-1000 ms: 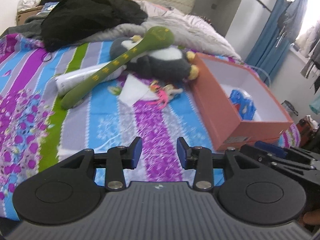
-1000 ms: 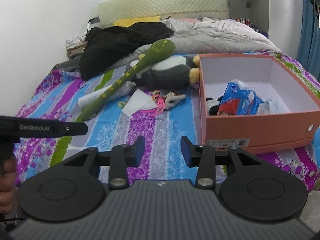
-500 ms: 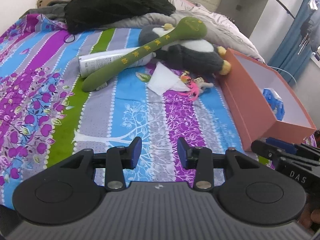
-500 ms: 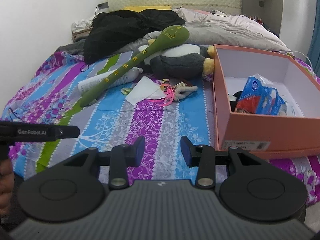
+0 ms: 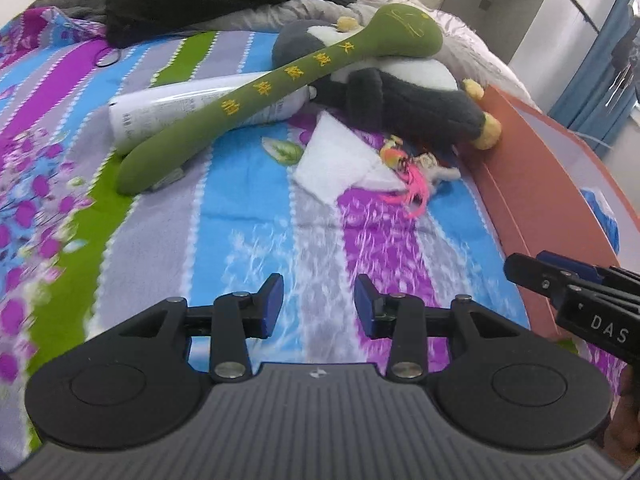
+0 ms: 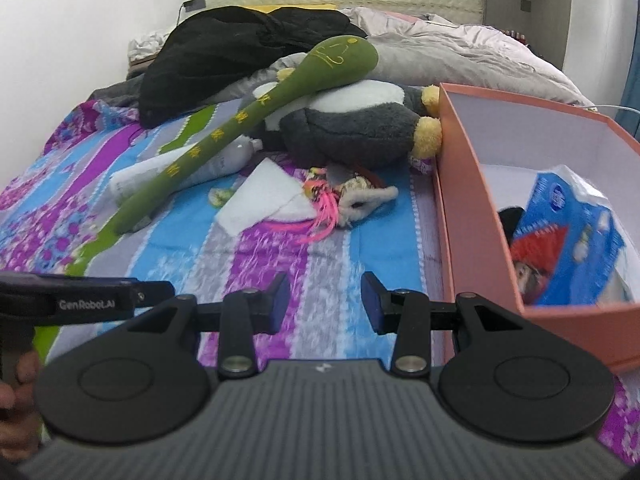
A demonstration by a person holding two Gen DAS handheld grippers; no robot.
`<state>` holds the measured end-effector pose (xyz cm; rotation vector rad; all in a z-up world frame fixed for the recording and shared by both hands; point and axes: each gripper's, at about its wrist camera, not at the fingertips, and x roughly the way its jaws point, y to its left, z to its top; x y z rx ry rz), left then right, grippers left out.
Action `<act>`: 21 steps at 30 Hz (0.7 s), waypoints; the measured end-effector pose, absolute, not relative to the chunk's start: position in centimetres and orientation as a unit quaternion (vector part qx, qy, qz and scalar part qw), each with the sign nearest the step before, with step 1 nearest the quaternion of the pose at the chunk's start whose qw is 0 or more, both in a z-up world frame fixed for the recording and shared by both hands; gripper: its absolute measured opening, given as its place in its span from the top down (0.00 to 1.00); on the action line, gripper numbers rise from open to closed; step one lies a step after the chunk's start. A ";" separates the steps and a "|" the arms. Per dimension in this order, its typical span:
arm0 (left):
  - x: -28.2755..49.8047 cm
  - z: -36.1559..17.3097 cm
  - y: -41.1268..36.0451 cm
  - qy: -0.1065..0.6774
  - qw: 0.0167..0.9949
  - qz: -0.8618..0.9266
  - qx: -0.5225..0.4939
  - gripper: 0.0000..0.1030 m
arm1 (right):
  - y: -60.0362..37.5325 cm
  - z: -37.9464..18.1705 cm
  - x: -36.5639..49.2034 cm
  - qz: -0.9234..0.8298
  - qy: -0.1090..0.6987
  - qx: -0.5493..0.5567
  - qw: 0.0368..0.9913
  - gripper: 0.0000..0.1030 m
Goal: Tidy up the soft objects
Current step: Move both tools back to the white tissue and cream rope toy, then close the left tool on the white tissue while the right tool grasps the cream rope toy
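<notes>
A long green plush stick (image 5: 256, 96) (image 6: 224, 136) lies across a grey and white plush penguin (image 5: 404, 96) (image 6: 352, 128) on the striped bedspread. A small doll with pink hair (image 5: 416, 176) (image 6: 344, 200) and a white cloth (image 5: 340, 160) (image 6: 264, 196) lie in front of the penguin. An open pink box (image 6: 460, 184) (image 5: 532, 184) stands at the right. My left gripper (image 5: 319, 304) and my right gripper (image 6: 324, 300) are both open and empty, above the bedspread, short of the toys.
A white tube bottle (image 5: 188, 108) lies under the green stick. The box holds a blue packet (image 6: 568, 240). A black garment (image 6: 240, 52) and a grey quilt (image 6: 460, 52) are heaped at the head of the bed. A wall runs along the left.
Both grippers have moved forward over the bed toward the toys, which now look larger and closer. Both jaws stay open.
</notes>
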<state>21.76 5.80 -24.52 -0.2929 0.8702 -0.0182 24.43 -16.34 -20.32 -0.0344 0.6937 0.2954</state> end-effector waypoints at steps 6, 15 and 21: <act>26.1 -26.1 6.5 0.421 0.894 -0.005 -0.152 0.57 | -15.5 -21.8 28.5 0.127 0.343 0.010 0.931 0.60; 31.3 -27.1 7.1 0.406 0.901 -0.015 -0.152 0.57 | -14.4 -23.2 34.2 0.104 0.341 0.043 0.933 0.60; 34.1 -28.1 7.7 0.402 0.902 -0.016 -0.157 0.57 | -14.1 -24.7 37.4 0.074 0.355 0.053 0.930 0.60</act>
